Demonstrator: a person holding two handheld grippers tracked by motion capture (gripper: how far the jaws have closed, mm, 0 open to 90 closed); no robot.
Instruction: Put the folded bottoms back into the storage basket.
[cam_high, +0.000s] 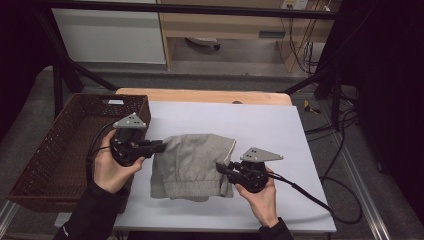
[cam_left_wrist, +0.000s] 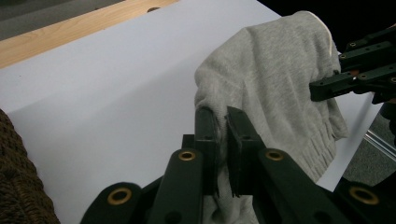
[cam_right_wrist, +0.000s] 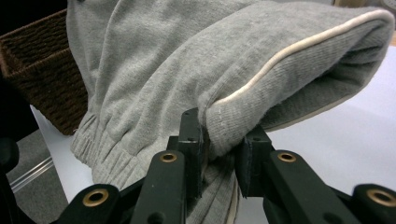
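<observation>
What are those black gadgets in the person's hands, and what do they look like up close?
Each hand holds a black, chunky hand-held tool, left and right. Each carries a grey three-cornered plate on top, dotted with small holes, and trails a black cable. The gripper views show two flat black jaws on arms joined by brass-coloured rivets. The person wears dark long sleeves.
</observation>
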